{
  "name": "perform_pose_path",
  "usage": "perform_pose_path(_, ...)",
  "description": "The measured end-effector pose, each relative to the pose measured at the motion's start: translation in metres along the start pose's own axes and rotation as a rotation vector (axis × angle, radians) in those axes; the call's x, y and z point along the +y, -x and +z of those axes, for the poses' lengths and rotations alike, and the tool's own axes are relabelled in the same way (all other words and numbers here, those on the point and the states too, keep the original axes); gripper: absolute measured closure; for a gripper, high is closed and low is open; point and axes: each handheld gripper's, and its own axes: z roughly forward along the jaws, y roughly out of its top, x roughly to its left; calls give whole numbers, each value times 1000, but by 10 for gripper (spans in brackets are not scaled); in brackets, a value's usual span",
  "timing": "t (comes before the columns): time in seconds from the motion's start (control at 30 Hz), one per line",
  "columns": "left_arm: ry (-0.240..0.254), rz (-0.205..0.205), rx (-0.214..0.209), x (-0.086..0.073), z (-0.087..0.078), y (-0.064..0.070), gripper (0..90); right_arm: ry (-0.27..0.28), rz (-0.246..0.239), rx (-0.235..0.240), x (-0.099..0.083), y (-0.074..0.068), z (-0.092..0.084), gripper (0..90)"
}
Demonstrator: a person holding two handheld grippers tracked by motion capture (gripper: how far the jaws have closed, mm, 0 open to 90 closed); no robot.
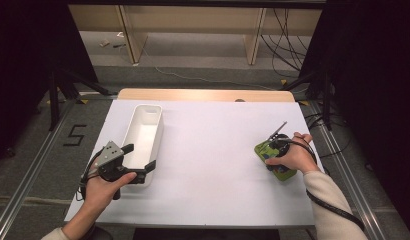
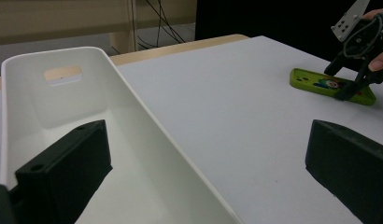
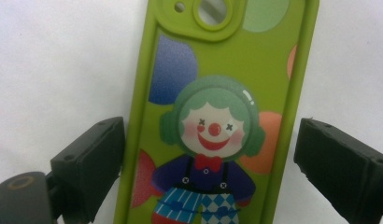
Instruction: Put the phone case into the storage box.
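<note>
**Right gripper straddles a green phone case; left gripper waits over a white bin**

A wide white table top (image 1: 213, 150) fills the middle of the high view, with a strip of pale wood along its far edge.

A long, white, rounded plastic bin (image 1: 143, 135) with a cut-out handle slot lies in the left half of the frame, its length running away from the person. In the left gripper view the bin (image 2: 147, 135) takes up the lower left.

The left gripper (image 1: 138, 161), held in the person's left hand (image 1: 104, 189), sits at lower left of the high view, over the bin's near end. Its jaws stand wide apart and hold nothing; one is inside the bin, the other outside its right wall.

The right gripper (image 1: 274, 155), in the person's right hand (image 1: 292, 157), is at centre right, lowered over a lime-green phone case printed with a green-haired clown (image 3: 217, 121). The case (image 1: 280, 171) lies flat on the table, near its right edge. The right gripper's jaws are spread open, one just beside each long edge of the case, gripping nothing.
</note>
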Motion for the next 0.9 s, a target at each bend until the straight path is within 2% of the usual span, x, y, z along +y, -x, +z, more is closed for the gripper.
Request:
perform_pose_path(0.3,0,3,-2,0,0,0,0,-27,26,14,1,2,3,86)
perform_pose_path(0.67,1,3,-1,0,0,0,0,-24,62,25,-1,4,4,77)
perform_pose_path(0.77,1,3,-1,0,0,0,0,-27,75,33,-1,4,4,89)
perform_pose_path(0.9,0,5,-2,0,0,0,0,-28,68,41,-1,4,3,123)
